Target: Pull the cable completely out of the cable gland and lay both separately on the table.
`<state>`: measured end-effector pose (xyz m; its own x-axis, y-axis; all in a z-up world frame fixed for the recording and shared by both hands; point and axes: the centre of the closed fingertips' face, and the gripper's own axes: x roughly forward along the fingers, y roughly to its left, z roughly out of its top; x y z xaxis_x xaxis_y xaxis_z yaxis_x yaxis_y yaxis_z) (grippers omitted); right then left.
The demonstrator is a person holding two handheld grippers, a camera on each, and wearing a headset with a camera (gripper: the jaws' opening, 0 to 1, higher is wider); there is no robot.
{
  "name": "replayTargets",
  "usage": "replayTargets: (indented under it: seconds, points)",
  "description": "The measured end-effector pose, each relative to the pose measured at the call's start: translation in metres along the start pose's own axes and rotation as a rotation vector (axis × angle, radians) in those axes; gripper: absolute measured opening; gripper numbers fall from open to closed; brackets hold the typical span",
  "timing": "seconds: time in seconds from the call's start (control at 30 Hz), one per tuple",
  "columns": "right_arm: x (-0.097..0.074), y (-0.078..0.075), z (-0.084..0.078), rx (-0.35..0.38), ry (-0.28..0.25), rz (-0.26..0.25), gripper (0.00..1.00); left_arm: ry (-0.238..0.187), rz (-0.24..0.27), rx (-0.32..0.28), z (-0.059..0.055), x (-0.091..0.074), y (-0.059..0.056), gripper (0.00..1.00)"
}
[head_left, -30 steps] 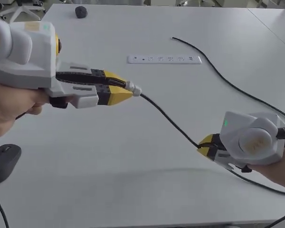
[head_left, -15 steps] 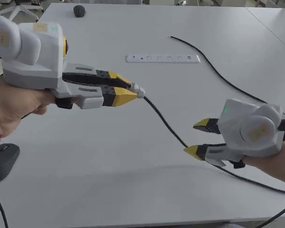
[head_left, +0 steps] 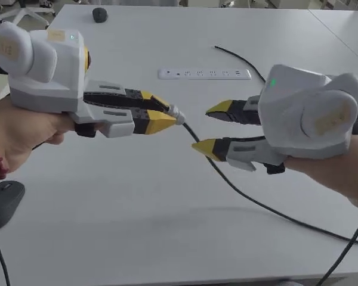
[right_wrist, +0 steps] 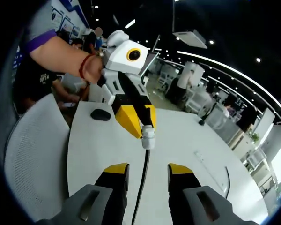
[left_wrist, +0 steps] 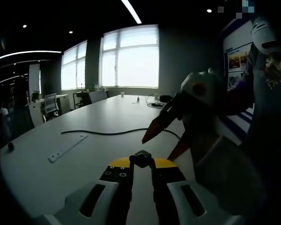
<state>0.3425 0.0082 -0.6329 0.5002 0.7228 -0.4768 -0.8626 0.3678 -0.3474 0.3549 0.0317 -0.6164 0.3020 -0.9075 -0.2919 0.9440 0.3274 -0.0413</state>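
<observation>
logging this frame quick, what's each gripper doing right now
Left gripper: shut on the cable gland.
Right gripper: open, holding nothing; the cable is not gripped.

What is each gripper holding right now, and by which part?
Left gripper: shut on the white cable gland, pinched at the jaw tips by the end opposite where the black cable exits. Right gripper: open, with a jaw on each side of the cable, holding nothing.
</observation>
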Motion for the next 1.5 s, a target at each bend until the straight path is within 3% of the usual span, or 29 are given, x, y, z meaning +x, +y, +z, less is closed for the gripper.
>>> replayTargets:
  seconds: [0.2, 0.6, 0.9, 1.17, 1.5]
  points:
    - [0.012, 0.007, 0.0, -0.047, 0.026, 0.035, 0.12, -0.009, -0.009, 0.003, 0.002, 0.002, -0.002, 0.15]
    - [0.015, 0.003, -0.003, -0.062, 0.039, 0.037, 0.01, -0.037, -0.025, 0.004, 0.007, 0.005, -0.009, 0.15]
    - [0.015, 0.003, -0.003, -0.098, 0.053, 0.038, 0.0, -0.055, -0.019, -0.024, 0.006, 0.001, -0.009, 0.15]
    - [0.013, -0.003, -0.009, -0.105, 0.078, 0.03, 0.0, -0.104, 0.0, -0.045, 0.017, -0.008, -0.003, 0.15]
    - [0.01, -0.018, -0.035, -0.044, 0.144, 0.02, 0.0, -0.123, 0.046, -0.052, 0.021, -0.02, 0.009, 0.15]
